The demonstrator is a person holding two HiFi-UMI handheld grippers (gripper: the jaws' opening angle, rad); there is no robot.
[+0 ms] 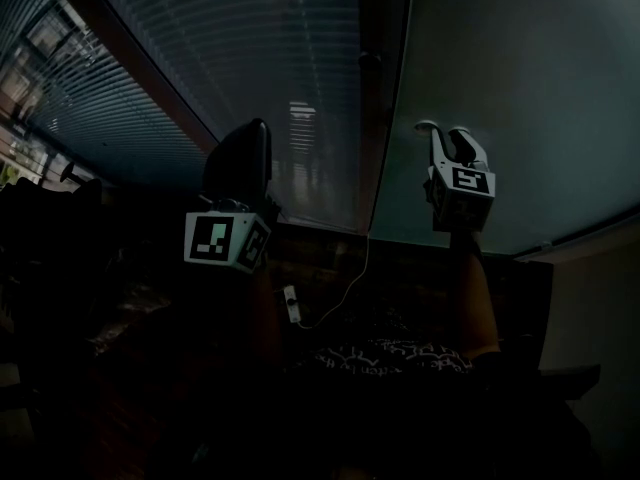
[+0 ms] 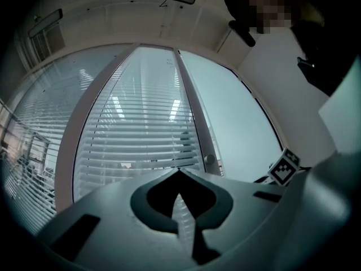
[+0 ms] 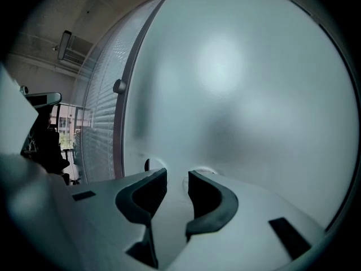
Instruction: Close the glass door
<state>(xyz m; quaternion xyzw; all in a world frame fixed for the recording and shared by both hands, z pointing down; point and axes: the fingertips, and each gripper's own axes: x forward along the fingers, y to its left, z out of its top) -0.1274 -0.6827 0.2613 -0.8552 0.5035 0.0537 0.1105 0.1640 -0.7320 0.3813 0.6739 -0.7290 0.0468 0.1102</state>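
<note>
Nearby: blinds point(image 1: 270, 58) left of glass door point(image 1: 520, 88) | white cable point(image 1: 346, 298) below

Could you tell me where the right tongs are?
In the head view, right of centre: the right tongs are raised, open, at the frosted pane, just right of the dark frame.

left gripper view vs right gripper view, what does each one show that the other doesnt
Only the left gripper view shows the left gripper, jaws together and empty, a person at top right, and a marker cube at lower right.

Only the right gripper view shows the right gripper, jaws apart with nothing between them, close up to the frosted glass pane that fills most of the picture.

Both show the slatted blinds behind clear glass, the frosted pane, and the round knob on the frame between them.
</note>
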